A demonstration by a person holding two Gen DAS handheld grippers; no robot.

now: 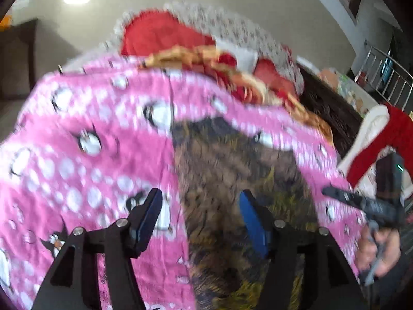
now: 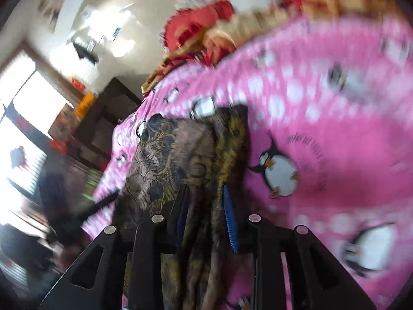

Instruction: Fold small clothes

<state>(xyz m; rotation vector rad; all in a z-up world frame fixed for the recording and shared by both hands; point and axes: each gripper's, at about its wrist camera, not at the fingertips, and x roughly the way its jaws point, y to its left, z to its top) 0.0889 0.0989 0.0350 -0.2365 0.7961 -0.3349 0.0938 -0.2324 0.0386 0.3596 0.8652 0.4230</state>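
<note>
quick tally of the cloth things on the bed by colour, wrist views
Pink: 1, the penguin-print bedspread.
Brown and yellow patterned: 1, the garment lying on it.
Red: 2, a red cloth near the head of the bed, and a red and white piece at the right edge of the left wrist view.
Red and gold: 1, a crumpled piece.
Total: 5, as far as the blur allows.

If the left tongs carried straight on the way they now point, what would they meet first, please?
Most likely the brown patterned garment, which lies directly ahead of the open left tongs on the pink penguin blanket; blur makes depth uncertain.
</note>
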